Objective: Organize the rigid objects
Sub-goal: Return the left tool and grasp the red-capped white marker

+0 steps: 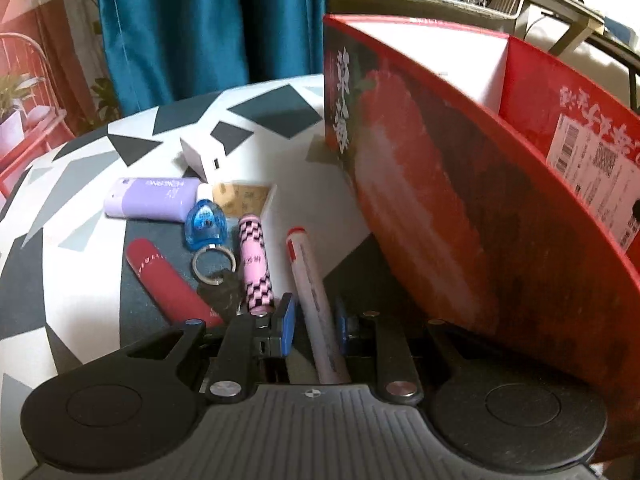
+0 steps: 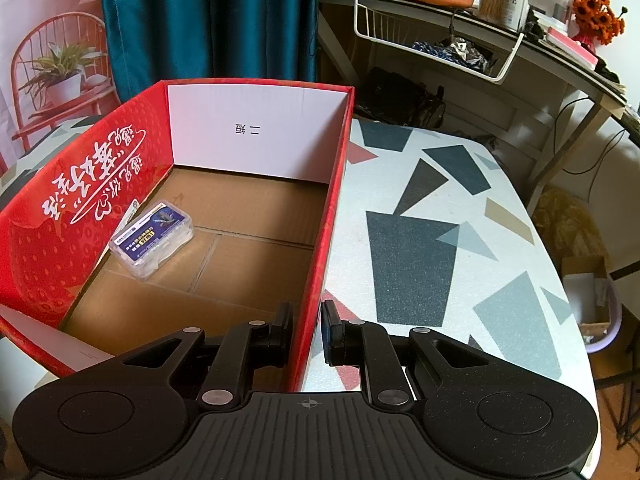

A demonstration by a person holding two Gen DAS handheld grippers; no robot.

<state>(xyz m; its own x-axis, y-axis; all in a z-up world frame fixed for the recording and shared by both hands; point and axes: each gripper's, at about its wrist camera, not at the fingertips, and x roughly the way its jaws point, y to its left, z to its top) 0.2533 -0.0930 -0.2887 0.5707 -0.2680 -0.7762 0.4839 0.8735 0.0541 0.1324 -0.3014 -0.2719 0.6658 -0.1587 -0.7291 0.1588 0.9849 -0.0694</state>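
In the left wrist view, my left gripper [image 1: 315, 322] has its blue pads on either side of a white marker with a red cap [image 1: 310, 292] that lies on the table; the pads stand slightly apart from it. Left of it lie a pink checked tube [image 1: 256, 266], a red case [image 1: 166, 280], a blue key fob with a ring [image 1: 206, 226], a purple case [image 1: 152, 199] and a white charger [image 1: 204, 158]. The red strawberry box [image 1: 460, 208] stands to the right. My right gripper [image 2: 307, 334] is shut on the box's right wall [image 2: 326, 240]. A clear plastic case [image 2: 154, 238] lies inside.
The table [image 2: 420, 248] has a white top with dark geometric patches. A teal curtain [image 1: 208, 20] hangs behind. A desk with a white wire basket [image 2: 436, 44] and orange flowers [image 2: 596, 12] stands at the back right. A tan card packet [image 1: 240, 198] lies by the charger.
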